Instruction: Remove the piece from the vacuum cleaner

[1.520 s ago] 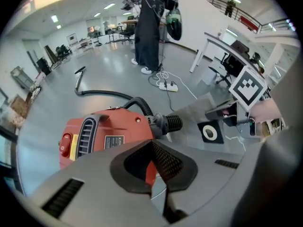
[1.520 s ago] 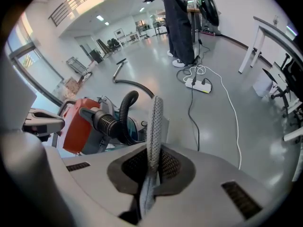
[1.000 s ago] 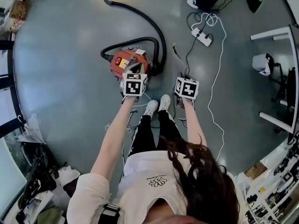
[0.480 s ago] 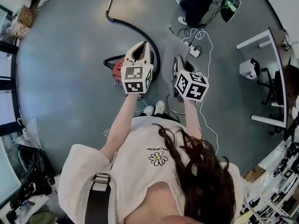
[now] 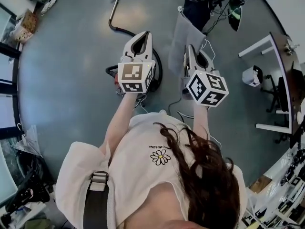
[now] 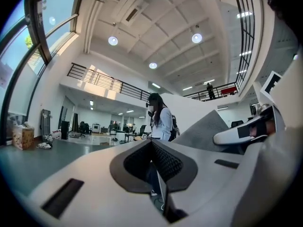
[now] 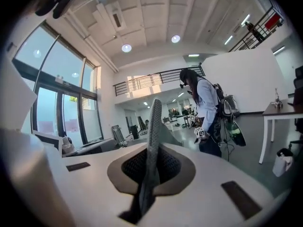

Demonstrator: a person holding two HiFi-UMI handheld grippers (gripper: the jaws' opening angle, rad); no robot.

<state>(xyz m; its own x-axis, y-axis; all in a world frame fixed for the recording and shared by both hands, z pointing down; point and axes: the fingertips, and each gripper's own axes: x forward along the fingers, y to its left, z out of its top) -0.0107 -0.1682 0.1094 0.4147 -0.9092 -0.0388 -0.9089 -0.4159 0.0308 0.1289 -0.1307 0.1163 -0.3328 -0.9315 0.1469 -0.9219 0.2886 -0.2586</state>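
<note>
Piece (image 7: 155, 115) between closed right tongs (image 7: 151, 149)

1. Left gripper (image 5: 142, 36) and right gripper (image 5: 189, 51) side by side before the person.
2. The piece (image 5: 183, 30) stands between the right gripper's jaws.
3. Vacuum cleaner (image 5: 116, 80) on the floor (image 5: 62, 80) beneath the left gripper, its hose (image 5: 121, 29) running ahead.
4. Desk (image 5: 267, 39) at right.

Person now upright — left claw (image 5: 144, 35) and right claw (image 5: 190, 47) raised from floor level, left hiding most of vacuum cleaner (image 5: 115, 79); grey piece (image 5: 183, 30) lifted up in right claw.
</note>
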